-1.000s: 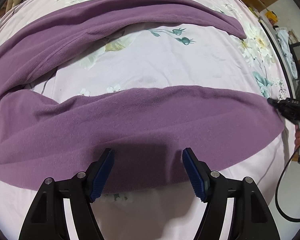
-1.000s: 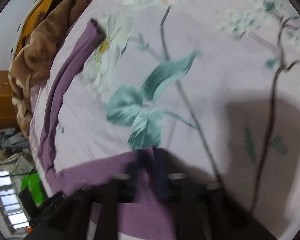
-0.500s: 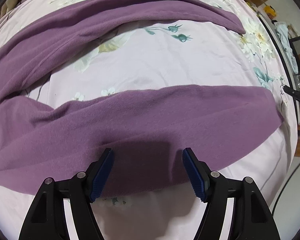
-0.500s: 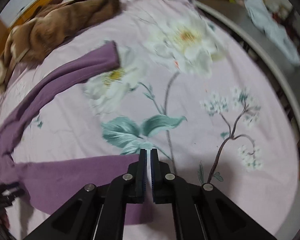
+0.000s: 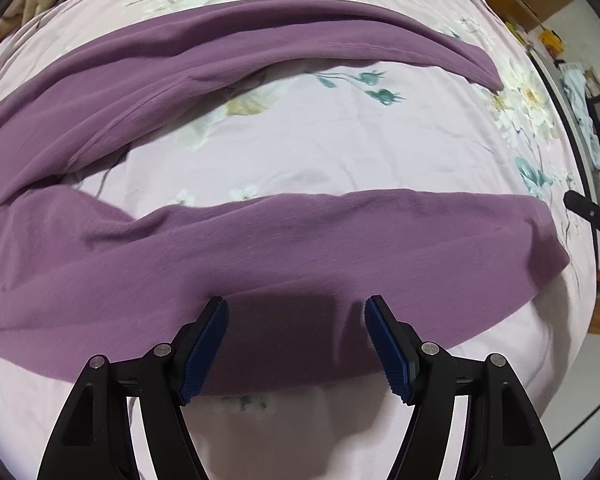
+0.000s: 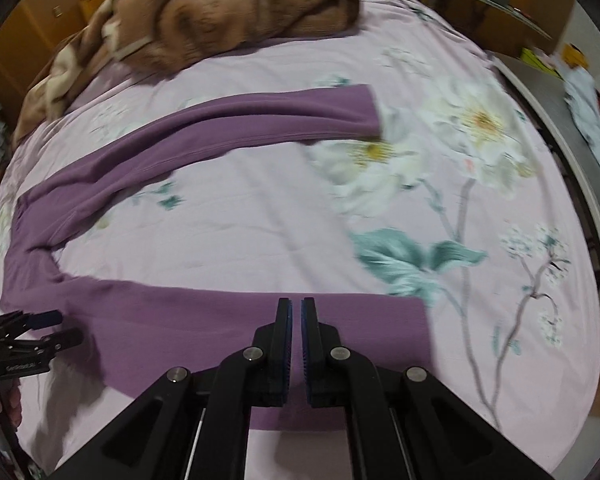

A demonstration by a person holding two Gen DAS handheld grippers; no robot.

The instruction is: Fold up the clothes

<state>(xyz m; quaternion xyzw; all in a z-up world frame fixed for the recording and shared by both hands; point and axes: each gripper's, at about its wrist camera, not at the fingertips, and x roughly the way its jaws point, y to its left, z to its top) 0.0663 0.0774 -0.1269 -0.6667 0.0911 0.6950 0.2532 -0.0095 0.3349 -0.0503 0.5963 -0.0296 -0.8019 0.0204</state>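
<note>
A pair of purple trousers (image 5: 300, 248) lies spread on a floral pink bedsheet (image 5: 340, 140), its two legs apart in a U shape. My left gripper (image 5: 296, 308) hangs open just above the near leg, with nothing between its blue pads. In the right wrist view the near leg (image 6: 220, 320) runs across below my right gripper (image 6: 296, 304), which is shut with nothing in it and held above the cloth near the cuff end. The far leg (image 6: 260, 120) lies flat beyond. The left gripper (image 6: 32, 332) shows at the left edge, and the right gripper (image 5: 588, 212) at the right edge of the left wrist view.
A crumpled brown blanket (image 6: 220, 20) lies at the far end of the bed. The bed's edge (image 6: 540, 92) runs along the right, with pale cloth and clutter beyond it. Wooden furniture stands behind the blanket.
My right gripper has come off the near leg's cuff, risen and rolled, so its view now takes in the whole bed. The cuff lies flat. My left gripper has stayed put.
</note>
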